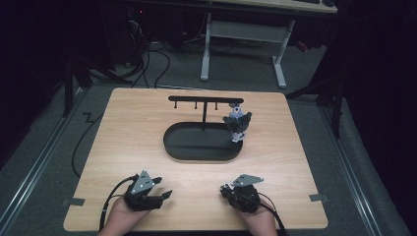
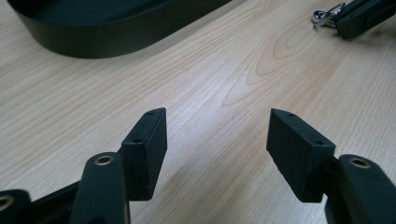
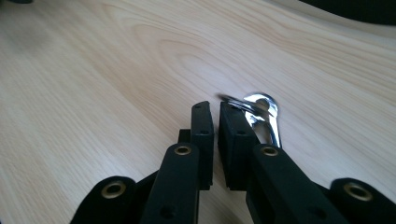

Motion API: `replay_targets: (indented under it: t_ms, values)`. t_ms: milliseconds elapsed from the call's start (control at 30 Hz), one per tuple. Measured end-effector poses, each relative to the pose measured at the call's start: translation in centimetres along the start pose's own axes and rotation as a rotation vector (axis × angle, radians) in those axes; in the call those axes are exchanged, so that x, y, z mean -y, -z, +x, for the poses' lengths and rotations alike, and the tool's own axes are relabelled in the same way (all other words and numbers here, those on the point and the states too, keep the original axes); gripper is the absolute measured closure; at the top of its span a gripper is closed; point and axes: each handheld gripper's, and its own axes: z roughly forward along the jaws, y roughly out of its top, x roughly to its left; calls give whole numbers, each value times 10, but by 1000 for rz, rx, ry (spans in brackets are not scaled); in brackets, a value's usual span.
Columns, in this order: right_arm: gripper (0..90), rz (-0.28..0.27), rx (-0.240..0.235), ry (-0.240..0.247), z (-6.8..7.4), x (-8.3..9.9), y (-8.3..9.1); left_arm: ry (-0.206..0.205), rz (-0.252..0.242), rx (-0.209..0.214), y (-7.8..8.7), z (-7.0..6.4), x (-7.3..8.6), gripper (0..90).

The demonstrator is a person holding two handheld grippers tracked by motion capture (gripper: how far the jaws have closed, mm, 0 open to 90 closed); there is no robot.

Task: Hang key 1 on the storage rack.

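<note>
Two grippers rest low on a wooden table (image 1: pixel 128 128). The right gripper view reveals one silver carabiner clip (image 3: pixel 264 116) lying just beside the right gripper (image 3: pixel 215 109), whose jaws are nearly closed, gripping nothing. The left gripper (image 2: pixel 212 123) gapes empty. One black oval tray (image 1: pixel 183 150) with a hook stand (image 1: pixel 204 101) carries one small figurine (image 1: pixel 237 123).

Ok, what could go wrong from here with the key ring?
1. The right gripper seems to pinch the key ring only at the very tips of its fingers, with most of the metal outside them. It may slip or swing when lifted.
2. The hook bar already carries a toy, and a move near it could knock it off.
</note>
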Motion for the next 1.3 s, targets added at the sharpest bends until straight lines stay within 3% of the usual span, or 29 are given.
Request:
replay_targets:
  t_ms: [33,100,133,367,500,567,667,700,733,767,800,900,1033,1133,1300]
  values:
    - [853,-5,22,-37,-10,7,8,-7,-1,6,-3,-1,-2,388]
    - [853,-6,31,-48,-14,9,11,-12,-1,8,-4,-2,-3,388]
    - [854,-13,48,-76,-22,14,17,-15,-3,16,-7,-2,-5,389]
    - [848,-20,100,-127,-39,24,30,-28,-3,22,-10,-5,-8,388]
    - [836,-56,83,-130,-34,20,34,-28,-1,18,-8,-4,-7,388]
    - [828,-92,54,-109,-23,11,33,-23,1,16,-7,-3,-6,388]
    - [806,-91,53,-97,-20,6,30,-19,4,10,-5,-3,-4,388]
    - [786,-86,58,-101,-18,4,28,-16,4,8,-3,-2,-3,389]
    - [710,-75,37,-122,-19,1,25,-12,1,5,-2,-2,-2,389]
    - [710,-75,37,-122,-19,1,25,-10,0,2,0,-2,-1,389]
    - [602,-71,31,-145,-21,1,20,-3,0,-6,2,0,1,389]
    - [544,-66,42,-138,-21,-1,16,7,-3,-12,5,2,3,389]
    - [600,-36,55,-112,-19,-3,9,11,-4,-16,6,2,4,390]
    - [741,-10,70,-94,-17,-2,6,6,0,-13,5,1,3,390]
    - [874,-25,72,-81,-19,-1,15,0,3,-8,3,1,2,390]
